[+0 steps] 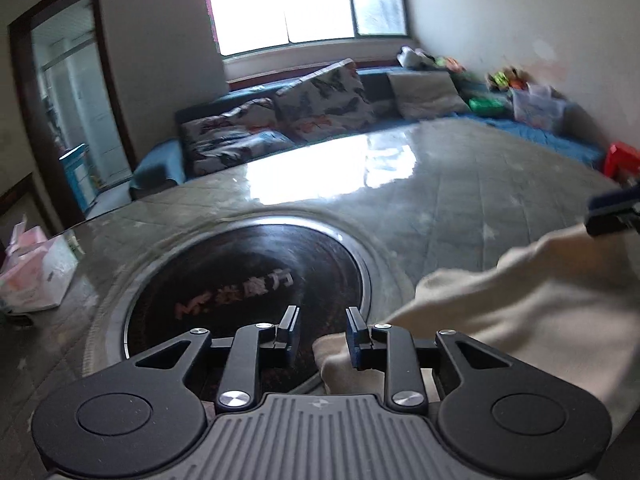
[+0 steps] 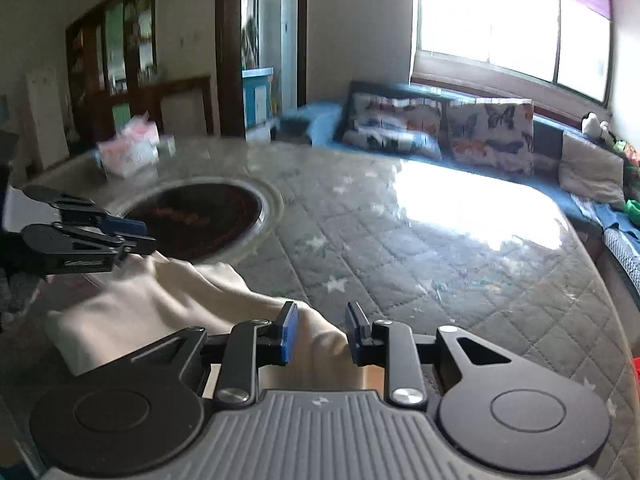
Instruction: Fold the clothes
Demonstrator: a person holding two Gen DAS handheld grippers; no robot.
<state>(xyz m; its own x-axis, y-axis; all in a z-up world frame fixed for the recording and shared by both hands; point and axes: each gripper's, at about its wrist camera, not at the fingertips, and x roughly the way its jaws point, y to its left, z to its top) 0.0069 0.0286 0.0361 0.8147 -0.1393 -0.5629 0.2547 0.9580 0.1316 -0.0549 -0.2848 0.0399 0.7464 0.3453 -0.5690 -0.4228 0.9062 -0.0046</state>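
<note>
Cream garment [image 1: 520, 312] lies bunched on the table [image 1: 460, 184], a glossy quilted-pattern top with a bright window glare across it. In the left wrist view the cloth fills the 3 to 5 o'clock sector and one end of it laps over the rim of the round dark inset [image 1: 248, 276] at table centre. In the right wrist view the same cloth [image 2: 160, 300] spreads from 6 toward 9 o'clock, with the inset [image 2: 200, 216] beyond it at about 10 o'clock.

Left gripper [image 1: 322, 330]: jaws parted to a moderate gap. A fold of the cream cloth sits against the inside of the right-hand finger and reaches partway into the gap; the left-hand finger stands clear of it, over the dark inset. No clamp visible. Seen from the right wrist camera, this gripper [image 2: 136, 236] hovers at 9 o'clock right at the far edge of the cloth.

Right gripper [image 2: 320, 330]: jaws likewise apart, a raised ridge of the garment lying between the blue pads, not pinched. In the left wrist view its tip [image 1: 612, 208] shows at 3 o'clock, at the cloth's far end; blurred.

Background: sofa [image 2: 440, 128] with butterfly-print cushions at 12 to 2 o'clock, pink-and-white box [image 2: 130, 152] on the table's far edge at 10 o'clock.
</note>
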